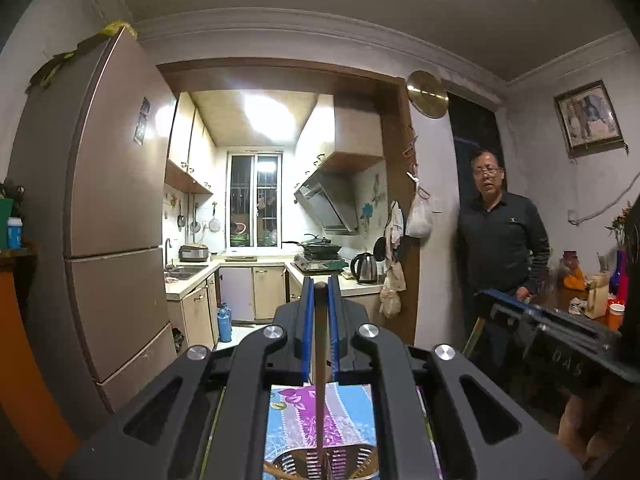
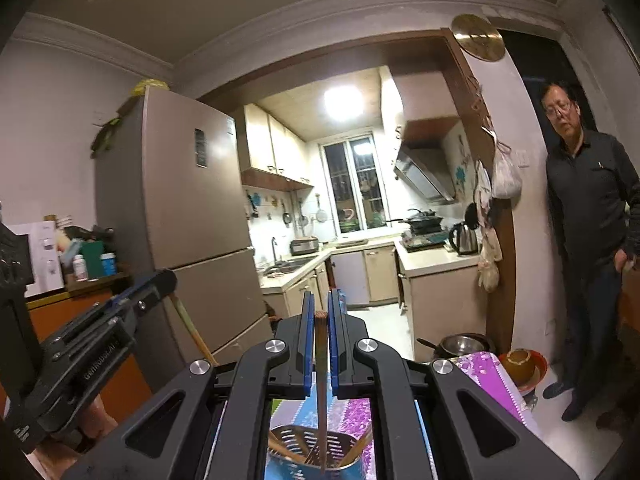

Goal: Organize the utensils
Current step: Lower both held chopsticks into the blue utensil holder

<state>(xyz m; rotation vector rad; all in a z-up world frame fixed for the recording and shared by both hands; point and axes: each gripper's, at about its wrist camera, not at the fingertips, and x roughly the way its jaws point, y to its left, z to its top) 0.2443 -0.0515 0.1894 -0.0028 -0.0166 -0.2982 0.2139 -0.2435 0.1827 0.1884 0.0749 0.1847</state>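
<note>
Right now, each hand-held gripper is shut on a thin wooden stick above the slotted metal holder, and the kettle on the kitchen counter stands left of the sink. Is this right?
Not quite. The left hand-held gripper and right hand-held gripper each clamp a wooden stick above the slotted metal holder, but the kettle stands right of the sink, as the right wrist view shows.

At the centre of the frame the left tool is clamped on a brown wooden handle that runs down to a slotted metal holder at the bottom edge, on a floral-covered surface. The right tool enters at right. A person in dark clothes stands right of the kitchen doorway.
</note>
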